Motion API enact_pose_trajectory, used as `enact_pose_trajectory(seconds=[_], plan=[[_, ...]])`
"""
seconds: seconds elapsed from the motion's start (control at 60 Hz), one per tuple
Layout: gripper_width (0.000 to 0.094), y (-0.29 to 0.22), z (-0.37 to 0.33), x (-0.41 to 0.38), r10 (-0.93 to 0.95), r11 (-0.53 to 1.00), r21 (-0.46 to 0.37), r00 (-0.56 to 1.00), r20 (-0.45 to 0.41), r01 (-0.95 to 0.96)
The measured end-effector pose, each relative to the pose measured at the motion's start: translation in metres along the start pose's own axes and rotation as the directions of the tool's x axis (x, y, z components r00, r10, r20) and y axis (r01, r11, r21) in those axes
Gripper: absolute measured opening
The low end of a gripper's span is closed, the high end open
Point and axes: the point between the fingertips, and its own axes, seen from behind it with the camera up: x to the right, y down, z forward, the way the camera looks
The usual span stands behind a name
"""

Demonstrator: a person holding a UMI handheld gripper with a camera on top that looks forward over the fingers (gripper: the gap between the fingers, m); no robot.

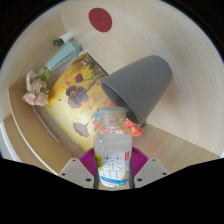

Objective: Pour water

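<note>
A clear plastic bottle (112,148) with a white label and blue characters is held between my fingers, and my gripper (112,164) is shut on it, the magenta pads (88,160) pressing each side. Its neck points ahead toward a grey cup (140,84). That cup appears tipped over in this view, its open mouth facing the bottle just beyond the bottle's top. Whether water is flowing I cannot tell.
A flowered mat (80,95) lies under the cup on the pale table (185,120). A small bunch of pink flowers (38,90) sits at the mat's far side beside a light blue object (68,44). A red disc (98,18) lies farther off.
</note>
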Motion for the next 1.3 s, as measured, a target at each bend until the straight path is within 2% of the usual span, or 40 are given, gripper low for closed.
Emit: enact_pose_trajectory(seconds=[0.117,0.167,0.233,0.333,0.417,0.467,0.483,0.567,0.65,0.667,0.767,0.917,1.033,1.183,1.3], plan=[[0.0404,0.007,-0.002,-0.020,-0.125,0.992,-0.017,0.992,0.022,0.125],[0.0406,0.020,-0.003,-0.035,-0.268,0.963,-0.023,0.963,0.042,0.269],[0.0417,0.026,-0.005,-0.055,-0.522,0.851,-0.058,0.853,0.028,0.523],[0.0421,0.024,-0.015,-0.091,-0.859,0.510,-0.070,0.512,0.008,0.857],[0.0421,0.006,-0.025,-0.131,-0.988,0.157,-0.053,0.156,-0.019,0.986],[0.0423,-0.009,-0.029,-0.153,-0.999,-0.027,-0.044,-0.029,-0.044,0.999],[0.0432,-0.018,-0.028,-0.153,-0.995,-0.089,-0.008,-0.089,-0.047,0.996],[0.0434,-0.055,-0.036,-0.185,-0.930,-0.341,-0.042,-0.343,-0.129,0.939],[0.0433,-0.100,-0.034,-0.186,-0.831,-0.532,-0.058,-0.534,-0.156,0.845],[0.0434,-0.106,-0.035,-0.189,-0.821,-0.544,-0.090,-0.551,-0.150,0.834],[0.0432,-0.151,-0.034,-0.172,-0.760,-0.617,-0.161,-0.636,-0.131,0.770],[0.0433,-0.210,-0.032,-0.130,-0.742,-0.620,-0.232,-0.656,-0.140,0.750],[0.0433,-0.232,-0.035,-0.100,-0.732,-0.624,-0.280,-0.671,-0.116,0.729],[0.0439,-0.257,-0.035,-0.079,-0.707,-0.651,-0.295,-0.700,-0.099,0.699],[0.0463,-0.256,-0.041,-0.083,-0.736,-0.636,-0.224,-0.668,-0.113,0.738]])
